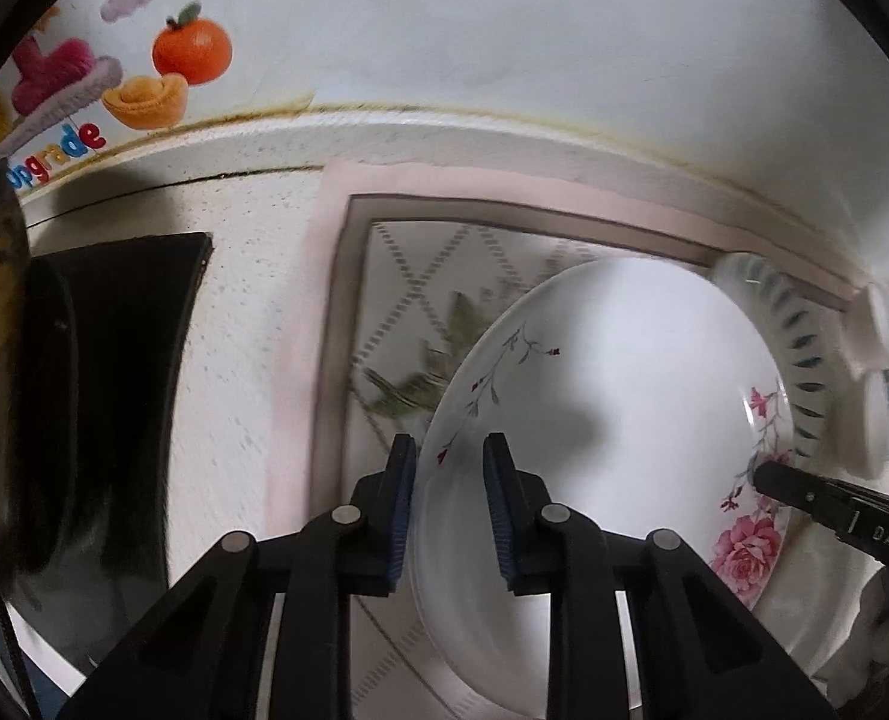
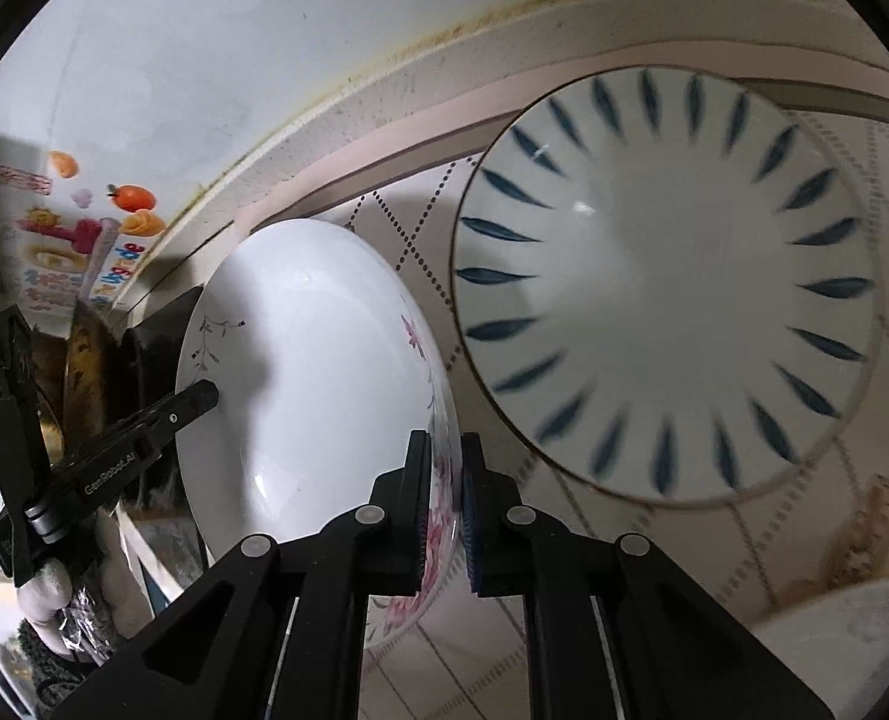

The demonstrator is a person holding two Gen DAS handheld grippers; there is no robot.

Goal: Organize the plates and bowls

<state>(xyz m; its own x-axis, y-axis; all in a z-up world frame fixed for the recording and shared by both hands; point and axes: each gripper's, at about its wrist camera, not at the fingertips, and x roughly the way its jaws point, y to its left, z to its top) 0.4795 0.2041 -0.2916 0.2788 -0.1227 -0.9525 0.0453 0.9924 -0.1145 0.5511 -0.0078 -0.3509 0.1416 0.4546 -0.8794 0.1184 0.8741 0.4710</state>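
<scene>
"GenRobot.AI" on left tool (image 2: 195, 402) arm; "DAS" on right tool (image 1: 765, 474); "upgrade" on wall sticker (image 1: 60, 150).

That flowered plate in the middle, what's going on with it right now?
A person is holding the flowered plate with two hand-held tools at once. The left tool is clamped on one side of its rim and the right tool on the opposite side, by the pink roses. The plate is tilted up on edge above the patterned mat. Beside it, a blue-leaf plate is untouched on the same mat.
</scene>
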